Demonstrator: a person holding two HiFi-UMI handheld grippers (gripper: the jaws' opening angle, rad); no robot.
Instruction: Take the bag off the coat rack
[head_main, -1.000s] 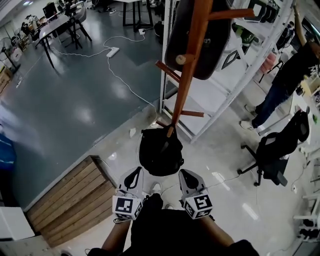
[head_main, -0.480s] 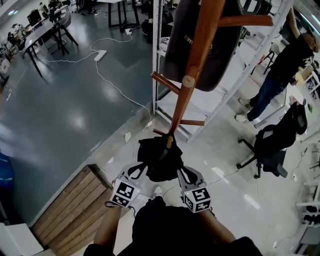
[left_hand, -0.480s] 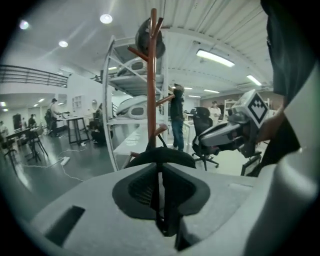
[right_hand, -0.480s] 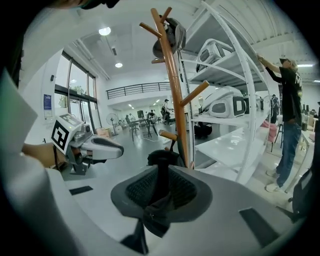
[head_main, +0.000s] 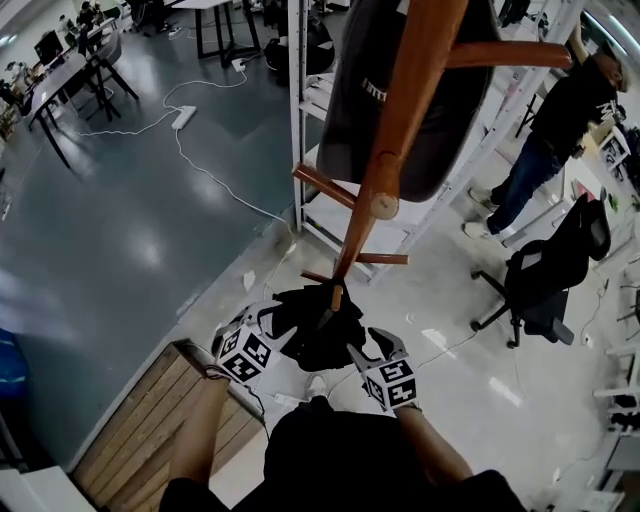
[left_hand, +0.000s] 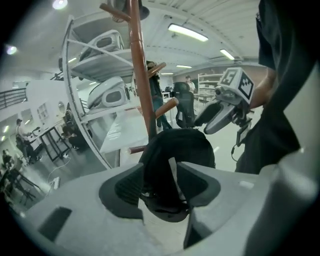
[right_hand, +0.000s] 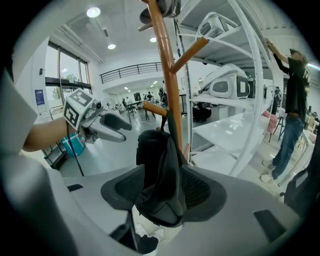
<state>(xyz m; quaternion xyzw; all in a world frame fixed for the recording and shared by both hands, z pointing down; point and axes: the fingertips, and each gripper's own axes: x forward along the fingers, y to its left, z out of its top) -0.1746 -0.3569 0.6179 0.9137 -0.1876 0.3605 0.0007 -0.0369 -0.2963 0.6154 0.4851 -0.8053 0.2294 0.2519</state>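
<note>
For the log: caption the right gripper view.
Right gripper, jaws just opening, straddles black bag hanging on coat rack.

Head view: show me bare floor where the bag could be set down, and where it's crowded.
Widest bare patch: the dark floor left of the coat rack, bordered by the wooden platform and the white cable. A smaller pale strip: between the bag and the office chair. Crowded: around the rack's foot and the shelving.

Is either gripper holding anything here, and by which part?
Nothing is gripped yet. Both the left gripper and right gripper have just been opening their jaws, and the black bag, hanging on the coat rack, sits between each pair, unclamped.
</note>
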